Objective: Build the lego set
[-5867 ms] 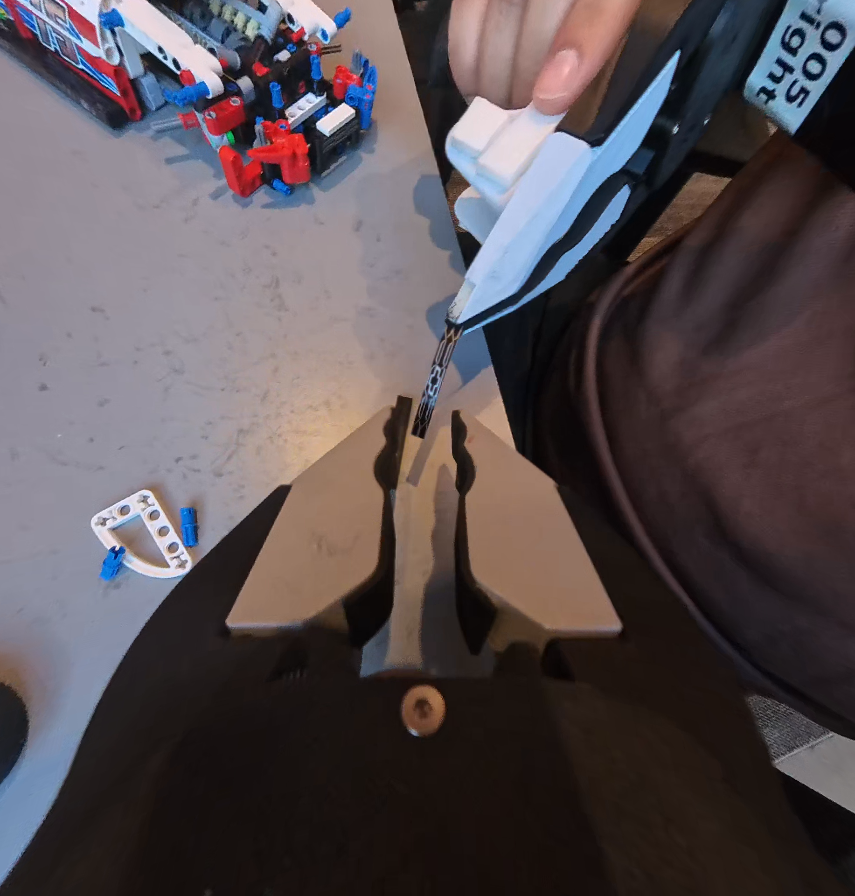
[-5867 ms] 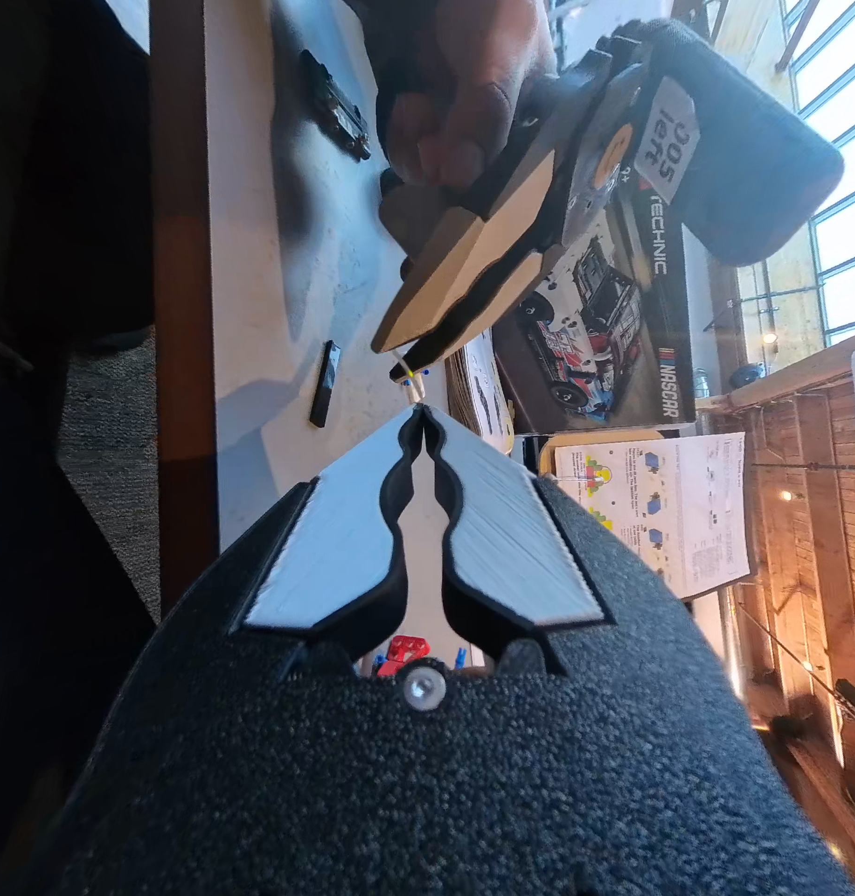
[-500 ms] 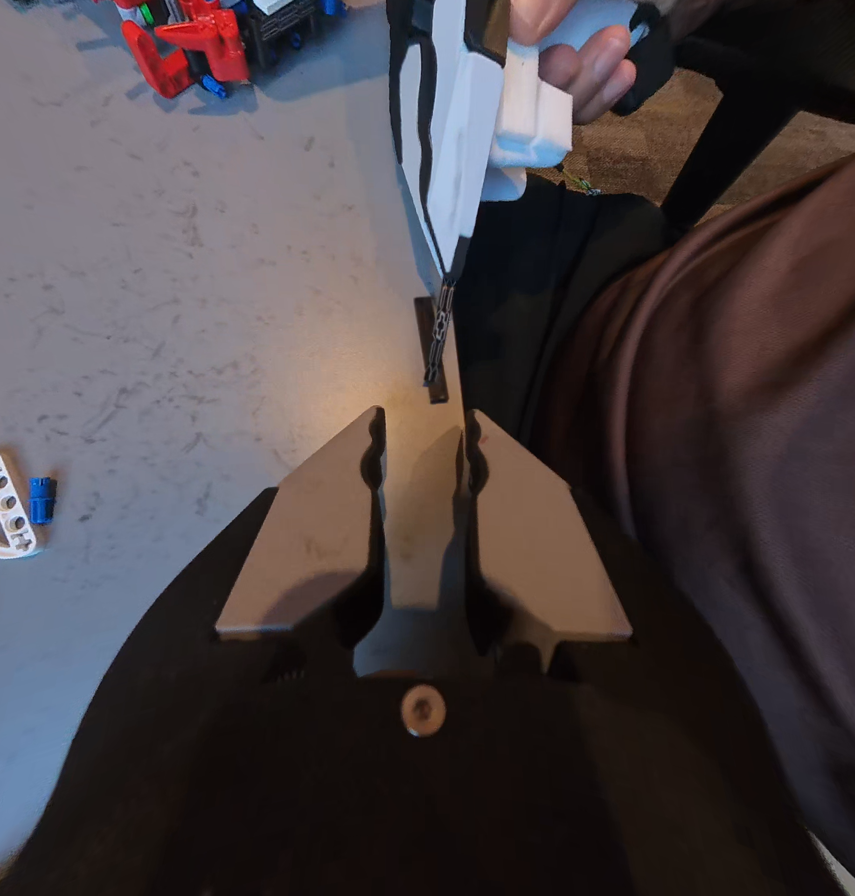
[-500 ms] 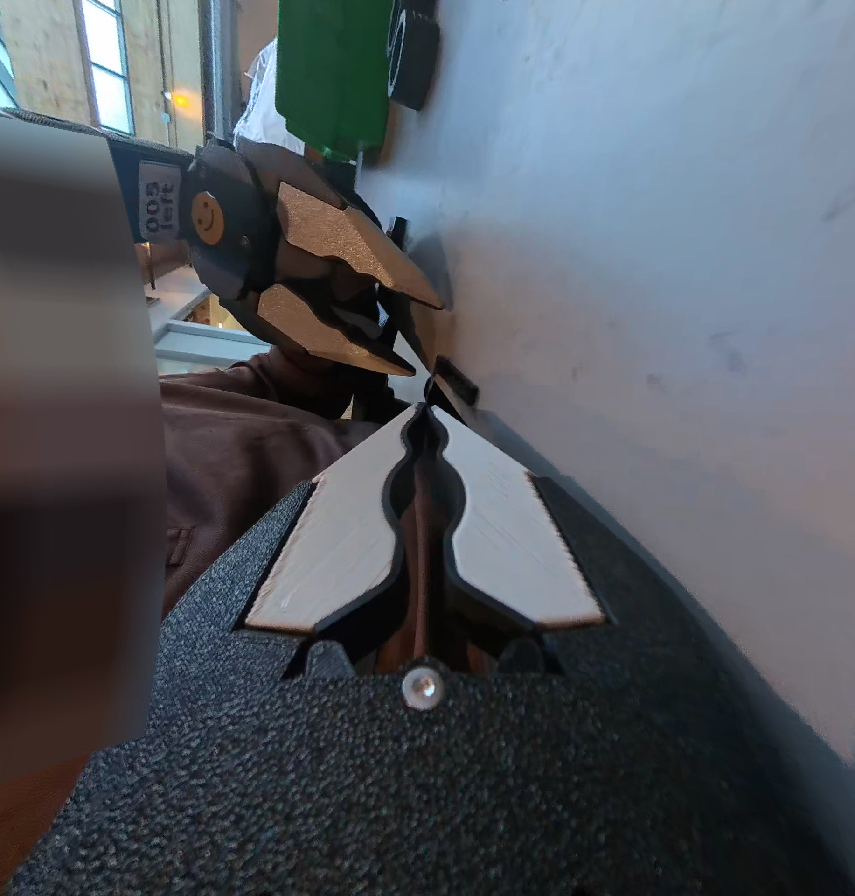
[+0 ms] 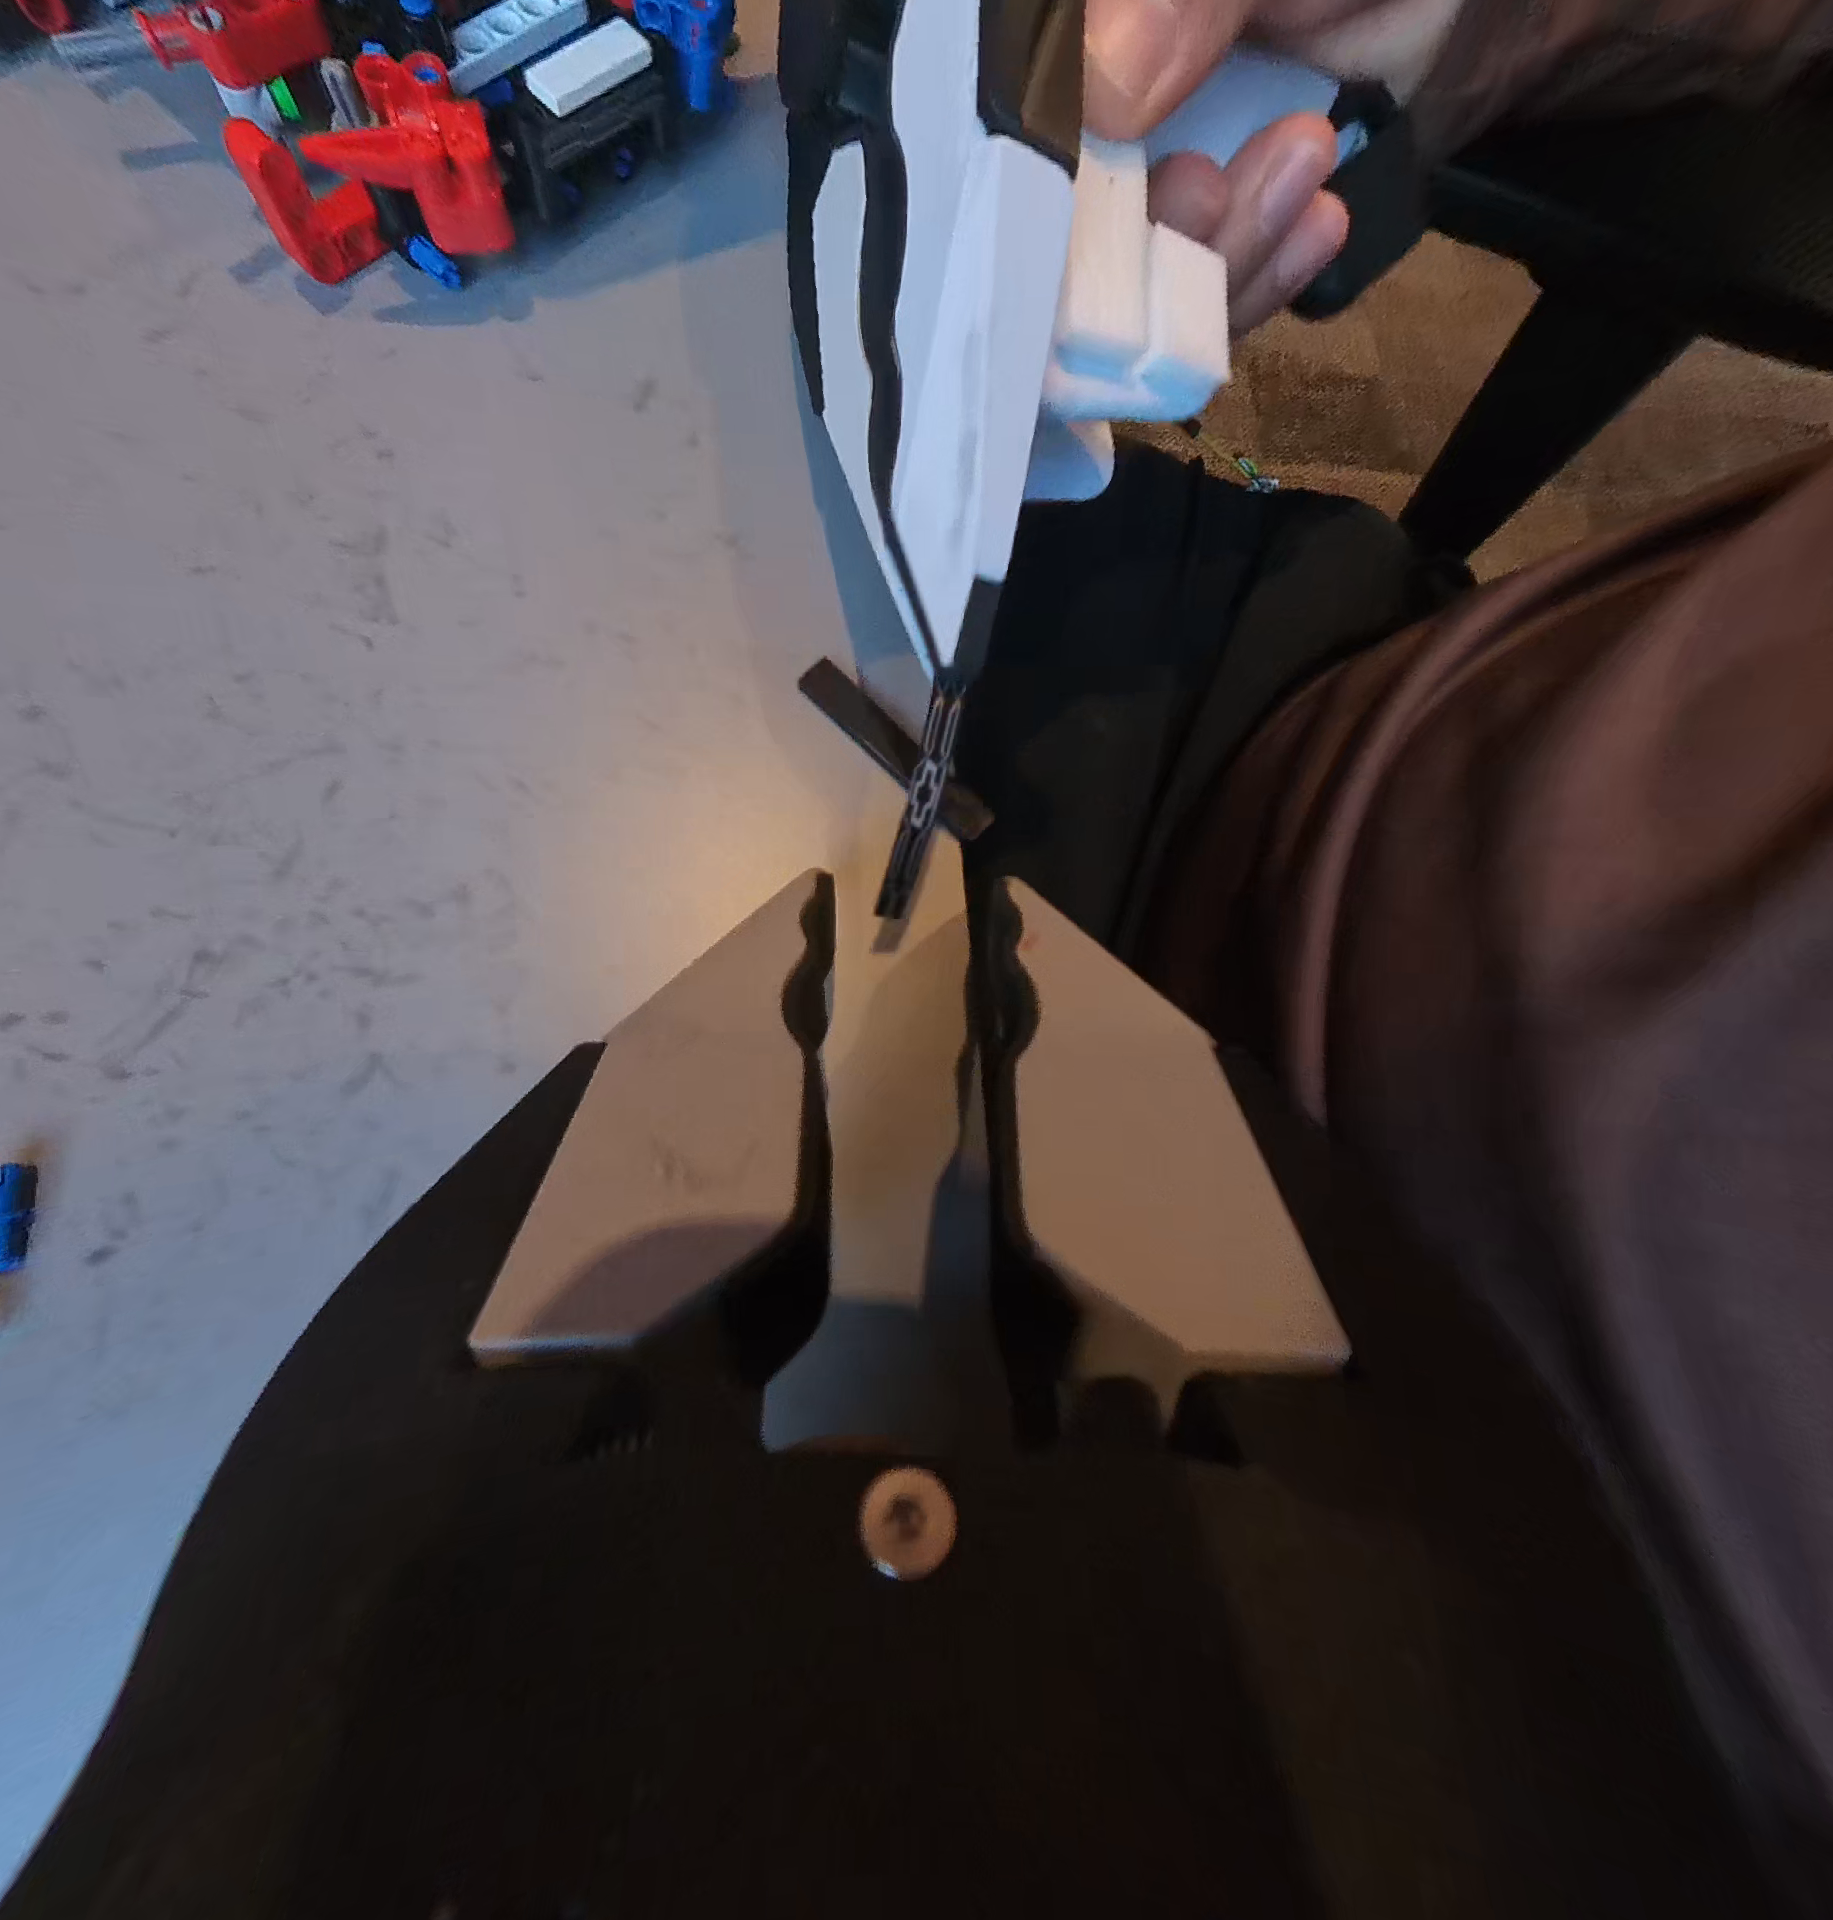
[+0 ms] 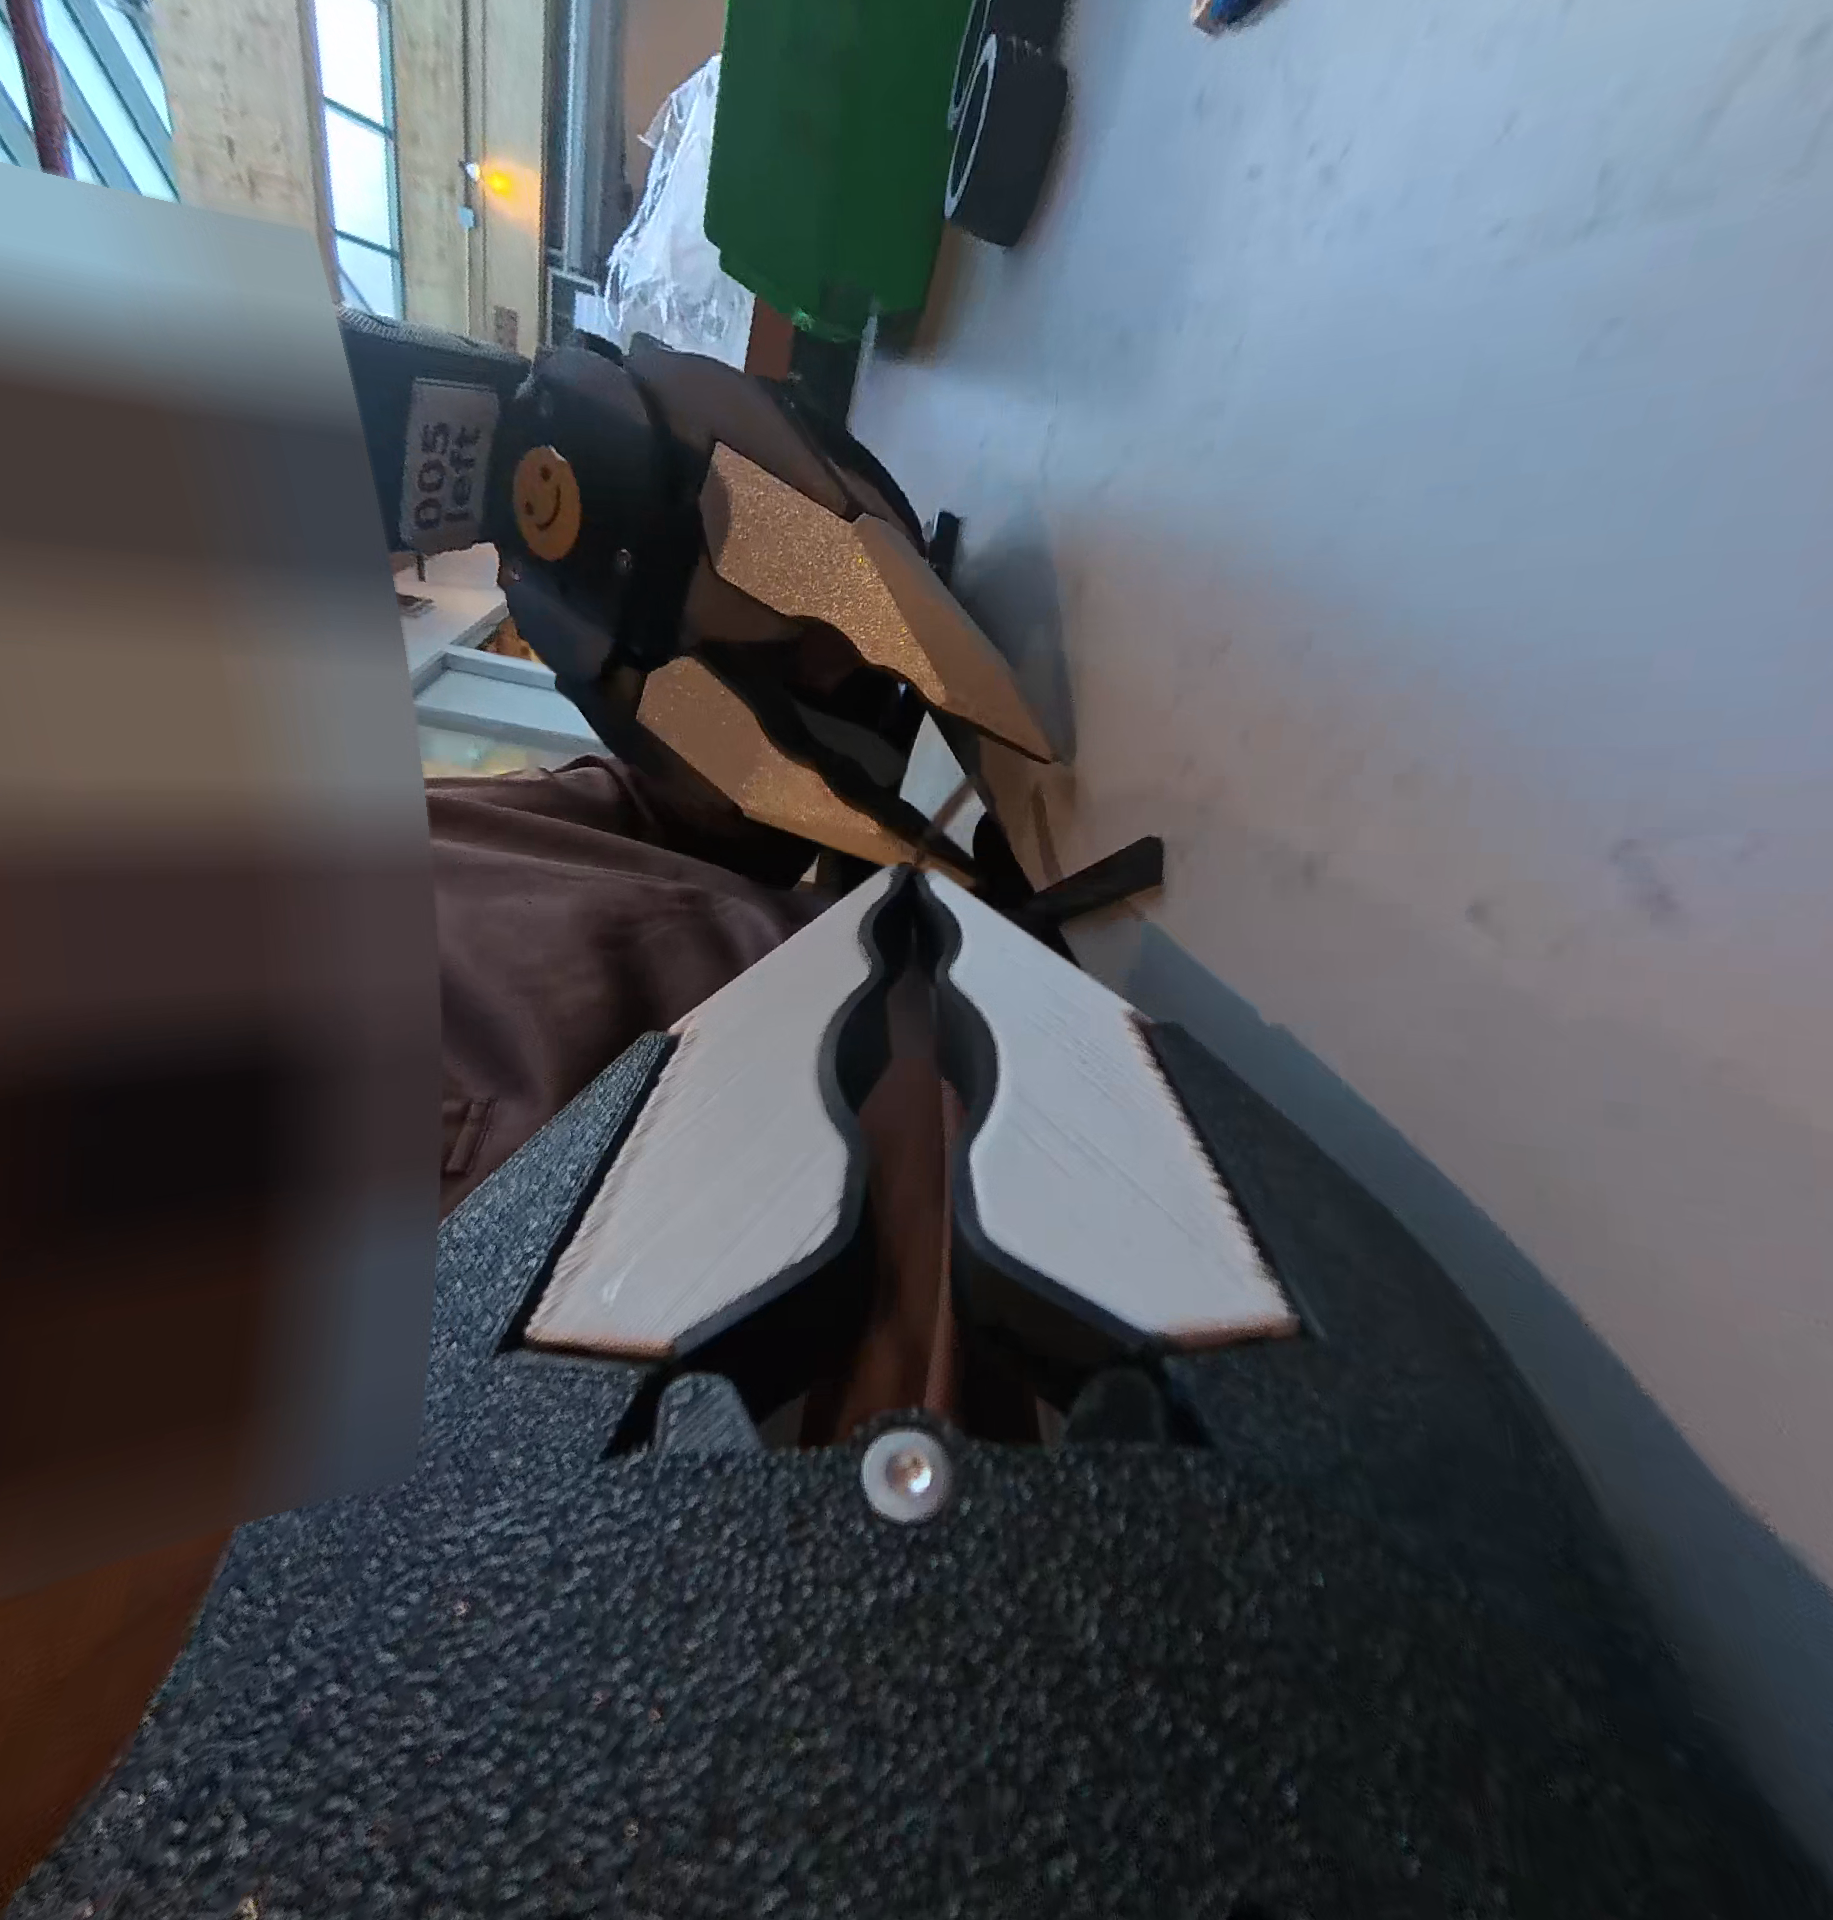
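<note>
Blue pin (image 5: pixel 1 1218) at far left on grey table (image 5: pixel 372 727). Part-built model (image 5: pixel 444 135) top left. Left gripper (image 5: pixel 917 904) fingers spread, holding nothing. Black strip (image 5: pixel 870 727) lies at table edge. Right gripper (image 5: pixel 948 670) pinched closed on a thin patterned sticker (image 5: pixel 922 800), hanging above the strip, crossing it.

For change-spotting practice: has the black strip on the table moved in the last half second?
Yes: against the table, the black strip swung from along its edge to across it.
</note>
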